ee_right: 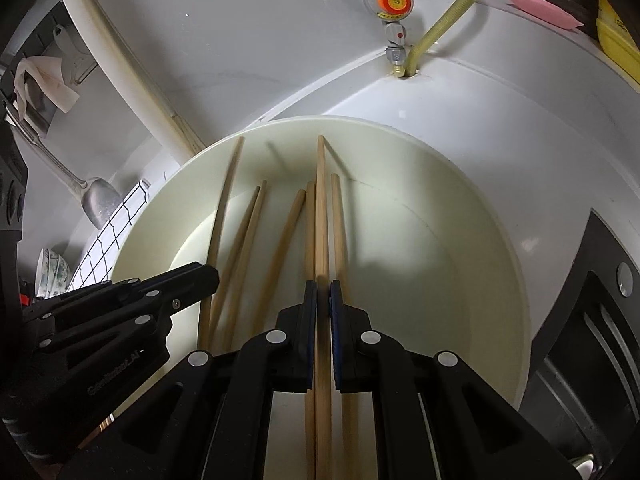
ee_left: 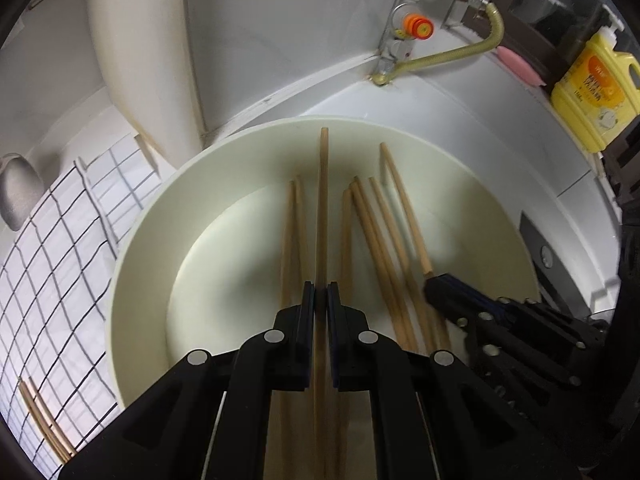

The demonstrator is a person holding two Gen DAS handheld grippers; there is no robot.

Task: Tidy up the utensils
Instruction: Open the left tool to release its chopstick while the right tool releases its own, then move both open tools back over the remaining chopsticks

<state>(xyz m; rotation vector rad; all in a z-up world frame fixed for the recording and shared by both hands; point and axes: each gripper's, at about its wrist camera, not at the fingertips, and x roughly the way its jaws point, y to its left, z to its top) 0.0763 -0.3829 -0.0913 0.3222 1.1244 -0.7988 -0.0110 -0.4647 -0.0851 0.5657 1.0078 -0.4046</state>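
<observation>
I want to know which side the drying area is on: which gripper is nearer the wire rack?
Left. The left gripper works over the bowl's rack-side half, next to the wire rack. The right gripper sits beyond it, further from the rack.

A home kitchen, by its fittings

Beyond the jaws of both grippers a gas valve with an orange knob (ee_right: 395, 1) and a yellow corrugated hose (ee_right: 440, 20) run down the white wall to the counter (ee_right: 460, 92). Off to the right of the left jaws stands a yellow dish-soap jug (ee_left: 592, 92); off to the left lie a wire drying rack (ee_left: 60, 240) and a metal ladle (ee_right: 98, 200)
</observation>
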